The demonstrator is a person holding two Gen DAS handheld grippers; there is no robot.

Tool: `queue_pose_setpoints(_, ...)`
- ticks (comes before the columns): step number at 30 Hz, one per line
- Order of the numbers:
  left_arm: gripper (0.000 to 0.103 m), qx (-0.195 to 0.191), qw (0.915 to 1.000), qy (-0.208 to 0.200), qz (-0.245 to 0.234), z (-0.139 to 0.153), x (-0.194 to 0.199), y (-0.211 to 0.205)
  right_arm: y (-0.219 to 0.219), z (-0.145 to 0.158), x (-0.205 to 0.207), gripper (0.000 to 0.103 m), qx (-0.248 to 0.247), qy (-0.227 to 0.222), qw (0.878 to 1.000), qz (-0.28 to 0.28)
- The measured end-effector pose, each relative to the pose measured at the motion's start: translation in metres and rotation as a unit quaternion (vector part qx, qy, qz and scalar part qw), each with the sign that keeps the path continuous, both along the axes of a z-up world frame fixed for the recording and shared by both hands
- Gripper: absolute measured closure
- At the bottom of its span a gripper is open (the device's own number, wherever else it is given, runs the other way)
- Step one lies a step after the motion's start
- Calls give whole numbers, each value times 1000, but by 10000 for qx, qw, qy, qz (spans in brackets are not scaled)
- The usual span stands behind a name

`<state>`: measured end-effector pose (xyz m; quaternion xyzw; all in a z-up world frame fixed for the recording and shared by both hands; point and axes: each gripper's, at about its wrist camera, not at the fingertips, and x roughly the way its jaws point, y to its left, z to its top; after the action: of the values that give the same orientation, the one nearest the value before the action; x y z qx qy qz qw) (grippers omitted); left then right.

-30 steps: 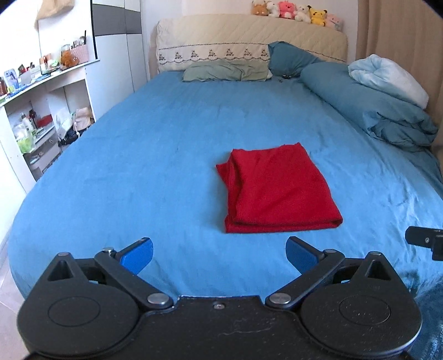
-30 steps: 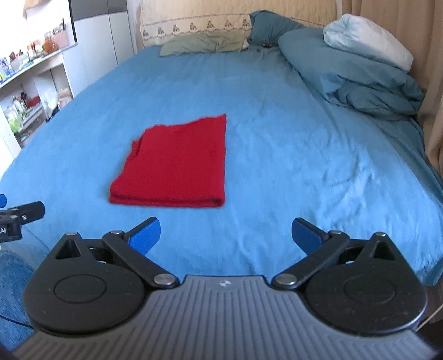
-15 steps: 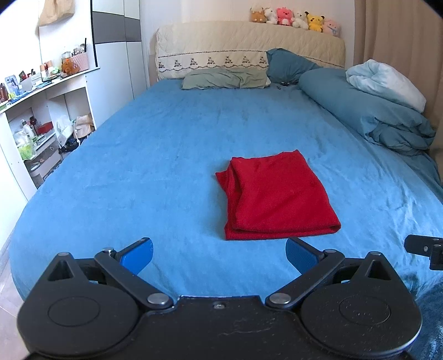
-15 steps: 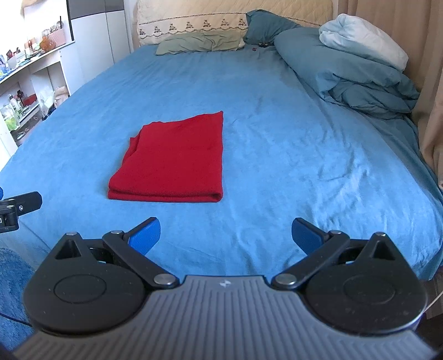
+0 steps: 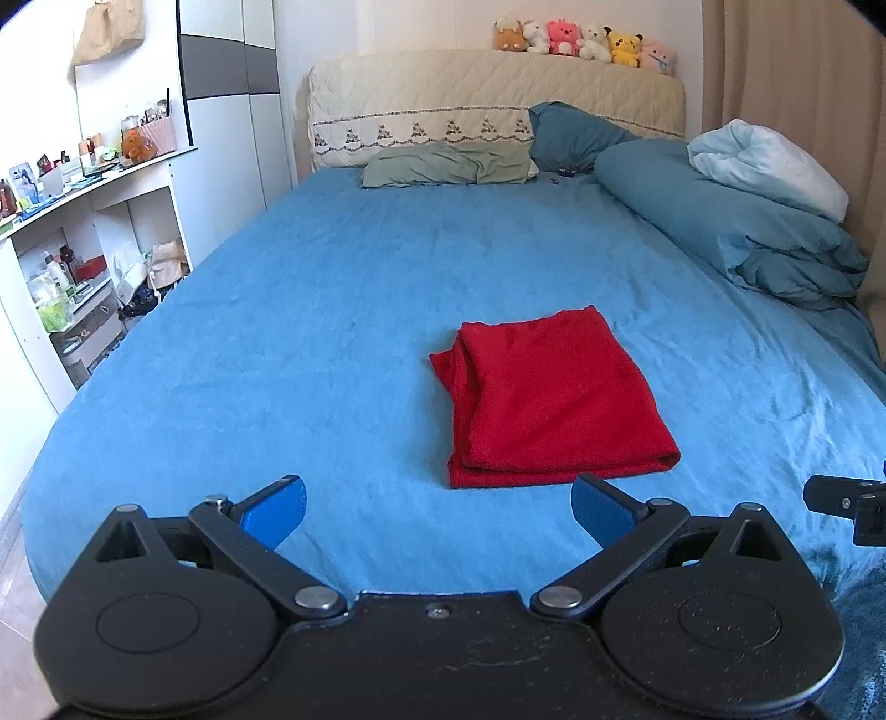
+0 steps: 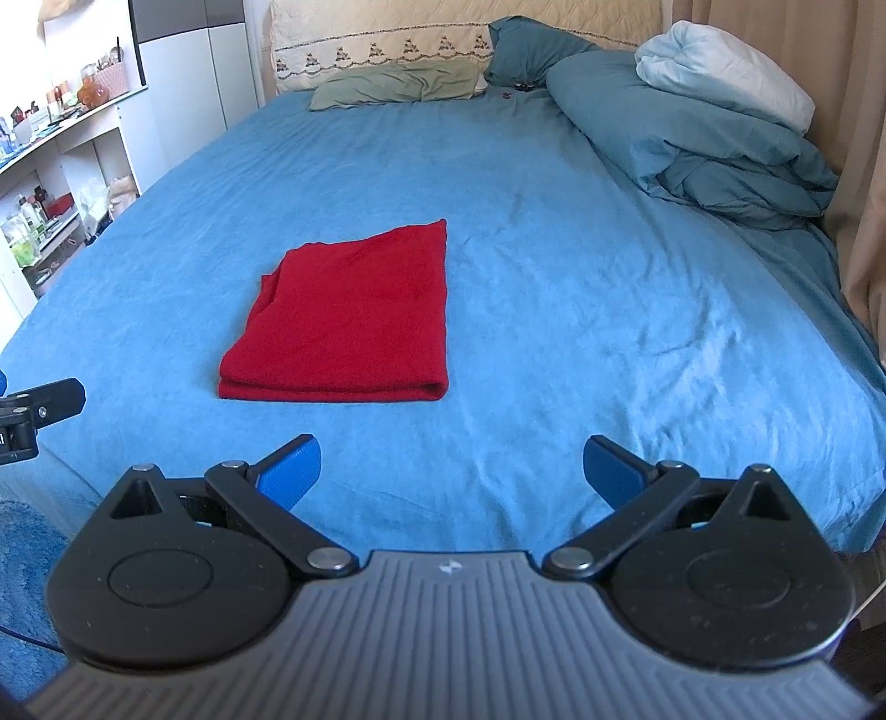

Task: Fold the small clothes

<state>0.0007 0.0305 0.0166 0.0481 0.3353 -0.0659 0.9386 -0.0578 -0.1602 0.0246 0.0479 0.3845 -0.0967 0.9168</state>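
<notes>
A red cloth (image 5: 548,399) lies folded into a flat rectangle on the blue bed (image 5: 310,343); it also shows in the right wrist view (image 6: 349,327). My left gripper (image 5: 437,512) is open and empty, held back near the foot of the bed, short of the cloth's near edge. My right gripper (image 6: 451,471) is open and empty, also back from the cloth, which lies ahead and to its left. A part of the right gripper (image 5: 847,501) shows at the left wrist view's right edge, and a part of the left gripper (image 6: 39,412) shows at the right wrist view's left edge.
A bundled blue duvet (image 5: 736,227) with a pale blanket lies along the bed's right side. Pillows (image 5: 448,166) and a headboard with plush toys (image 5: 581,39) are at the far end. White shelves (image 5: 72,249) stand left of the bed. A curtain (image 6: 853,138) hangs on the right.
Both grippers have drawn back and up from the bed, so the folded cloth looks smaller and farther. The cloth has not moved. Both grippers stay open.
</notes>
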Motion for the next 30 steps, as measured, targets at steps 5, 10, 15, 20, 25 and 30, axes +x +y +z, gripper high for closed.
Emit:
queue_pose_setpoints(5,0,11,10000,-17,-7,0,-1,-2,0,0,0,0,4,5,10000,-1)
queue_pose_setpoints(10,0,21,10000,-28,-29,1,0,-1,1,0,0,0,3,8,10000,-3)
queue_pose_setpoints(15,0,-6,10000,-25,-47,2,0,0,0,-1,0,0,-3,4,10000,-7)
queue_pose_setpoints(20,0,-19,10000,-60,-55,3,-2,-1,0,-1,0,0,-2,6,10000,-7)
queue_pose_setpoints(25,0,-18,10000,-67,-57,3,-1,-1,0,-1,0,0,-5,10,10000,-4)
queue_pose_setpoints(30,0,-12,10000,-70,-66,3,-2,-1,2,-2,-1,0,21,24,10000,10)
